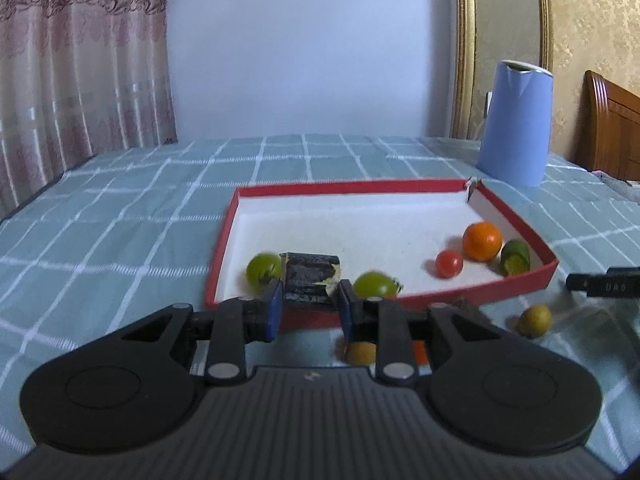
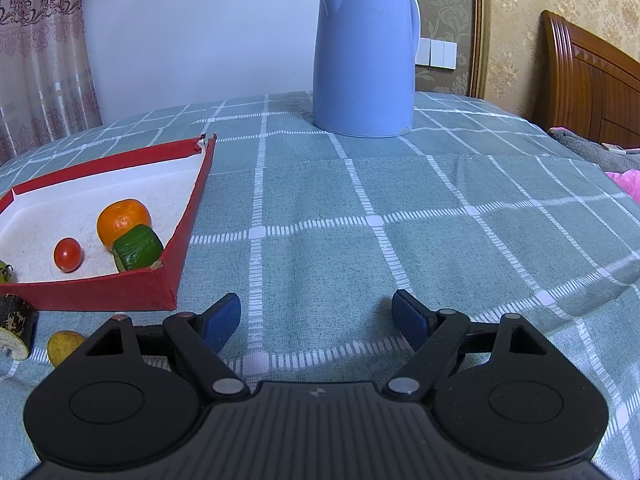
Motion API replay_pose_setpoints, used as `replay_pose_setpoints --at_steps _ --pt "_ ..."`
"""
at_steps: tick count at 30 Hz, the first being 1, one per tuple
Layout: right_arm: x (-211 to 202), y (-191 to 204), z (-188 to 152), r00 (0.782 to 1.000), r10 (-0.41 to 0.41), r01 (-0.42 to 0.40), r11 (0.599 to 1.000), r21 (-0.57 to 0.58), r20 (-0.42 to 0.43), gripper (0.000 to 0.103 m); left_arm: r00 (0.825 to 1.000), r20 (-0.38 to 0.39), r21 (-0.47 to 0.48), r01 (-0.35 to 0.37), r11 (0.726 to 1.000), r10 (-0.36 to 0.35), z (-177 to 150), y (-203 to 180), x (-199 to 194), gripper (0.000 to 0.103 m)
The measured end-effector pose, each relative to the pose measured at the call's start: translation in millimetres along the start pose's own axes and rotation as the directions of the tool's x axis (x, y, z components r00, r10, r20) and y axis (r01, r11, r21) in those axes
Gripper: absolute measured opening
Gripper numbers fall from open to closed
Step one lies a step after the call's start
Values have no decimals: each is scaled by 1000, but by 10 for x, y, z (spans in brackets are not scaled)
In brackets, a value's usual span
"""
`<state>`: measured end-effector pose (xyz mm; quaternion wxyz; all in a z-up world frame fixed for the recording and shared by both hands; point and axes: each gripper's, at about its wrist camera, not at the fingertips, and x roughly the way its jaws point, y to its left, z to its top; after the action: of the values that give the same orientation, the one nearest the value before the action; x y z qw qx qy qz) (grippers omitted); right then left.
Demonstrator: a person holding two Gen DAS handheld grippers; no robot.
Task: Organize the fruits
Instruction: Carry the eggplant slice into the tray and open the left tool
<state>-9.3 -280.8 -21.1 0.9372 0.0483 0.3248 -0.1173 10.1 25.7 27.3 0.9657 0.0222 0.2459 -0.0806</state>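
My left gripper point(image 1: 310, 300) is shut on a dark, stubby cylinder of vegetable point(image 1: 310, 280), held just off the cloth in front of the near wall of the red tray point(image 1: 360, 188). In the right wrist view this dark piece point(image 2: 14, 326) shows at the far left. On the tray's white floor lie two green tomatoes point(image 1: 263, 270) point(image 1: 376, 284), a red cherry tomato point(image 1: 449, 264), an orange point(image 1: 482, 241) and a green cucumber chunk point(image 1: 515, 258). My right gripper point(image 2: 316, 316) stands open over bare cloth, right of the tray point(image 2: 100, 292).
Small yellowish fruits lie on the checked cloth outside the tray, one under my left fingers point(image 1: 360, 353) and one to the right point(image 1: 534, 321). A blue kettle point(image 2: 364, 52) stands behind the tray. A wooden headboard point(image 2: 592, 92) is at the far right.
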Motion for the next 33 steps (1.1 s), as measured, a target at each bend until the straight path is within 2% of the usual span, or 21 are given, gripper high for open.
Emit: replay_pose_setpoints --at_steps 4,17,24,33 --pt "-1 0 -1 1000 0 0 1000 0 0 83 1000 -21 -18 10 1000 -11 111 -11 199 26" --pt "0 -1 -1 1000 2 -2 1000 0 0 83 994 -88 -39 -61 997 58 279 -37 835 26" --pt "1 -2 -2 1000 2 -2 1000 0 1 83 992 -102 -14 -76 997 74 239 -64 947 26" --pt "3 -3 -3 1000 2 -2 1000 0 1 83 993 -103 -27 -52 998 49 220 -28 880 29"
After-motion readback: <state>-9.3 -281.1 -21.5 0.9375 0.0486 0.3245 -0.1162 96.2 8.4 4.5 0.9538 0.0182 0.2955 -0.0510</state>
